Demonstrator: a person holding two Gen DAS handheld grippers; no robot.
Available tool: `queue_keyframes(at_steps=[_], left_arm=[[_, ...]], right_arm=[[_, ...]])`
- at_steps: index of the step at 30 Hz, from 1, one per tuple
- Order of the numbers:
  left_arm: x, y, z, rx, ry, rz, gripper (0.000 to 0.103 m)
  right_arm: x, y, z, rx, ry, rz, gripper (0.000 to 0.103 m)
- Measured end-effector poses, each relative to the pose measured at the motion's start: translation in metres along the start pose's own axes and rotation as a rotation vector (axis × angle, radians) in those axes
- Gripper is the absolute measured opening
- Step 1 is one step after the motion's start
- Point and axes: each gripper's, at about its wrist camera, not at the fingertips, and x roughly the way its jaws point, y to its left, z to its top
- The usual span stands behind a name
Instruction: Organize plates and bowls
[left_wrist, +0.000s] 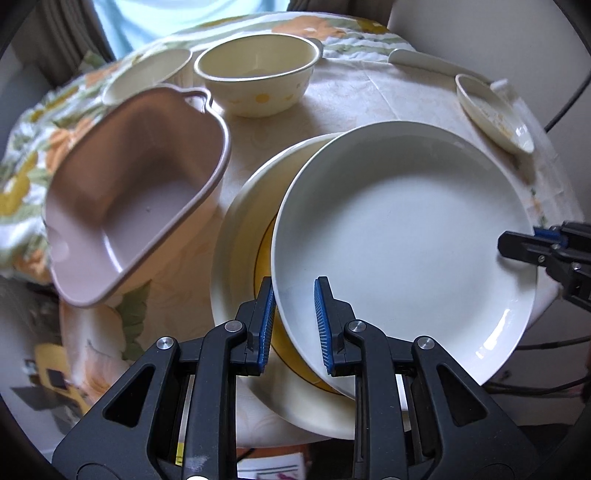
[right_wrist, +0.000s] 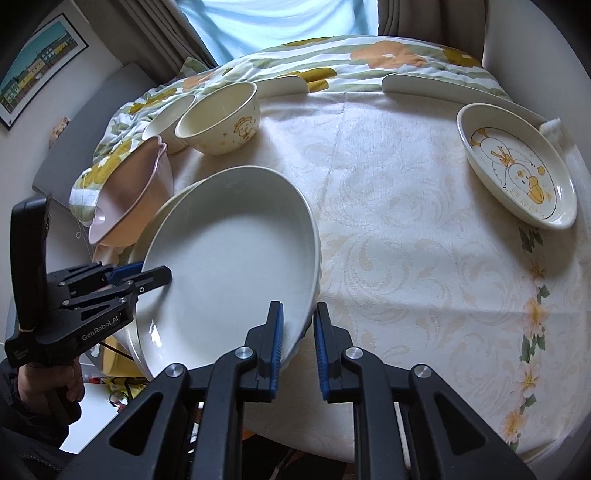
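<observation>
Left wrist view: left gripper (left_wrist: 294, 325) nearest, pointing steeply down, clamped on the near rim of the white plate (left_wrist: 406, 236); one blue pad sits under the rim, the other on the inner face. The white plate is tilted, lying partly over a cream plate with a yellow ring (left_wrist: 240, 236) on the surface (left_wrist: 369, 96). Right gripper (left_wrist: 517, 249) enters from the right edge, tips at the plate's far-right rim. Pink square dish (left_wrist: 125, 206) sits just left of the two plates, tilted. Behind it: a cream bowl with yellow print (left_wrist: 258, 77) and a smaller cream bowl (left_wrist: 147, 74) to its left, side by side. Small cream dish (left_wrist: 491, 110) far right, well apart from the stack.

Right wrist view: right gripper (right_wrist: 298, 347) nearest, clamped on the white plate's (right_wrist: 229, 251) near-right rim; the rim passes between the blue pads. Left gripper (right_wrist: 155, 275) comes in from the left, closed on the opposite rim, held by a hand (right_wrist: 68, 380) at lower left. Cream plate barely shows beneath the white one. Pink dish (right_wrist: 129, 199) leans just behind-left of the plates. Printed bowl (right_wrist: 218, 118) and the small bowl (right_wrist: 168, 114) sit further back. Duck-print dish (right_wrist: 517, 166) at far right, alone on the patterned cloth (right_wrist: 406, 258).
</observation>
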Motion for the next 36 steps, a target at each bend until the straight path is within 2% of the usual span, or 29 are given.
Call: queue_keyframes(at_steps=[6, 13, 17, 26, 36], left_arm=[[-0.003, -0.015, -0.002, 0.095, -0.023, 0.129, 0.019], [-0.004, -0.022, -0.007, 0.166, -0.034, 0.242, 0.019], [-0.002, -0.025, -0.006, 0.17, -0.034, 0.257, 0.019], [-0.007, -0.027, -0.01, 0.176, -0.044, 0.323, 0.019], [-0.008, -0.023, -0.009, 0.152, -0.044, 0.293, 0.019]], right_arm=[[0.004, 0.013, 0.001, -0.101, 0.01, -0.083, 0.015], [0.01, 0.022, 0.001, -0.156, 0.01, -0.122, 0.015], [0.011, 0.031, 0.002, -0.2, 0.008, -0.174, 0.015], [0.011, 0.031, 0.001, -0.202, 0.007, -0.17, 0.015], [0.01, 0.029, 0.0, -0.192, 0.001, -0.153, 0.015]])
